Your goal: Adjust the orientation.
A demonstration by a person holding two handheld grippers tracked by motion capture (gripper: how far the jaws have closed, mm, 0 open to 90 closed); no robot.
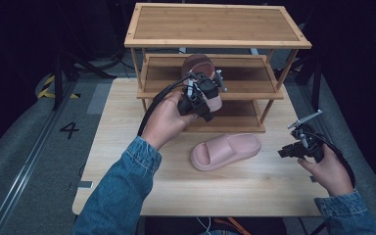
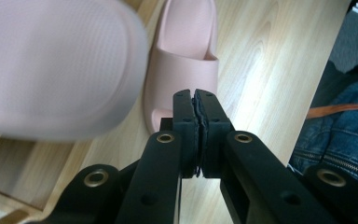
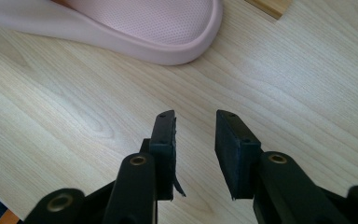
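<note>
With one pink slipper (image 1: 200, 66) at the rack's middle shelf (image 1: 245, 85), beside the left gripper (image 2: 196, 100) whose fingers are closed on nothing visible, shelving seems half done; next the right gripper (image 3: 195, 121), fingers open, must take the second slipper (image 1: 225, 151) lying on the table (image 1: 225, 196) just ahead of them.

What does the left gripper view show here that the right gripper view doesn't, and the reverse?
Left gripper view: the left tongs shut with nothing between them, and a second pink slipper, blurred, close at upper left. Right gripper view: the right tongs open above bare tabletop. Both: the pink slipper lying on the table and the light wooden table itself.
</note>
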